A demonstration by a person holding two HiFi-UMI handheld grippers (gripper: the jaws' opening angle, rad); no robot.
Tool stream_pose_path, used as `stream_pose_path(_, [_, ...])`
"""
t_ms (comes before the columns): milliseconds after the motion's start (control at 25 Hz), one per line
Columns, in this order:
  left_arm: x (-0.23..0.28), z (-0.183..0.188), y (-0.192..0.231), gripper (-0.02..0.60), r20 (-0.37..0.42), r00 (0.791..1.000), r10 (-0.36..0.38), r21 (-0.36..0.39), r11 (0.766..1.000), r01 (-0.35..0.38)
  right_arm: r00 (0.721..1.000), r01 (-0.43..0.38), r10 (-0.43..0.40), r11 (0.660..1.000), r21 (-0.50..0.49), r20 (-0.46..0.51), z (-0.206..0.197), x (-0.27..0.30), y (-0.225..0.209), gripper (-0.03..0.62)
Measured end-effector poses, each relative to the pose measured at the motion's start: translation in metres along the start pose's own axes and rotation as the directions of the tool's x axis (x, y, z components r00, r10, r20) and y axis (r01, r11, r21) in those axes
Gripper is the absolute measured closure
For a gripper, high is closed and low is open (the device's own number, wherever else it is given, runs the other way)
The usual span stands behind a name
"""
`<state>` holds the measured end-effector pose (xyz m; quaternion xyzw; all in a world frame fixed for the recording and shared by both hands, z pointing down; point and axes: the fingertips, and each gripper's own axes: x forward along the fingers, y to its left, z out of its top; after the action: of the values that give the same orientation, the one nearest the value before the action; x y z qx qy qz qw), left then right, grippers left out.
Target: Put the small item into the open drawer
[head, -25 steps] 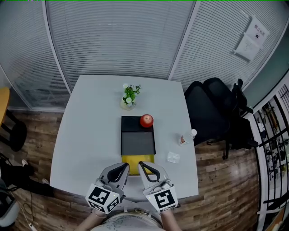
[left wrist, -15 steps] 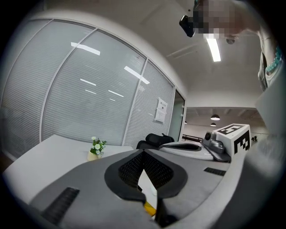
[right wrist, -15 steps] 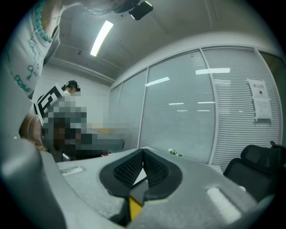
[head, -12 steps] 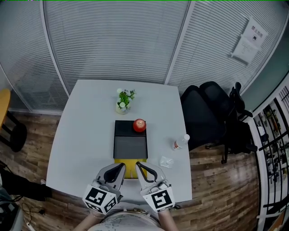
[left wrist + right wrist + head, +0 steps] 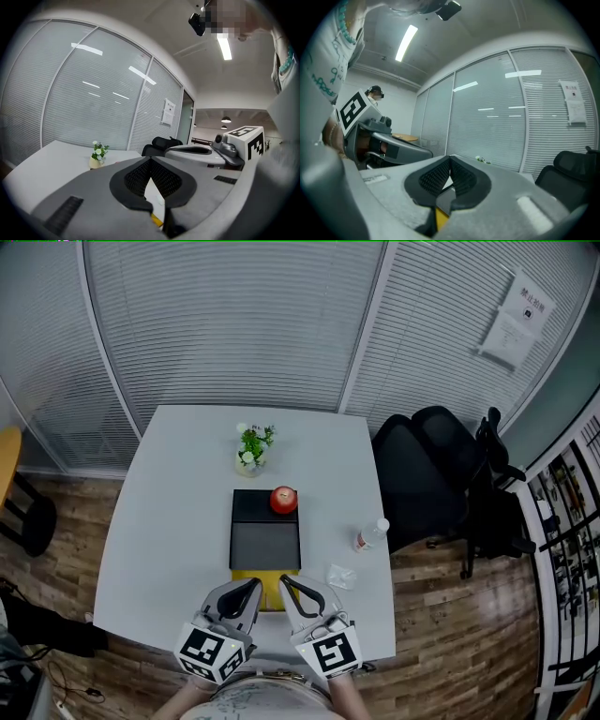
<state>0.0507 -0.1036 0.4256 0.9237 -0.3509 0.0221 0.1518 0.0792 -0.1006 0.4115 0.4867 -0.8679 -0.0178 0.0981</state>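
Only the camera has drifted since before; nothing is done yet, with left gripper (image 5: 254,585) and right gripper (image 5: 284,581) both closed and empty just short of the yellow open drawer (image 5: 265,578), the small red round fruit (image 5: 283,500) lying beyond atop the black cabinet (image 5: 265,545).

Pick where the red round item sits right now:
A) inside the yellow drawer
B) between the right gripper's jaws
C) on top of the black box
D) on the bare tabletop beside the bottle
C: the head view shows the red round item resting on the black box, at its end toward the plant.
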Motion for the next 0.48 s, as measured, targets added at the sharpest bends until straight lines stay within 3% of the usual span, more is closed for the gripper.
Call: stream_pose_path(480, [-0.0007, -0.0037, -0.0032, 0.584, -0.009, 1.000, 0.010, 0.000, 1.000, -0.010, 0.999, -0.039, 0.039, 0.999, -0.006, 0.002, -0.0025, 0.0032, 0.0048, 0.592])
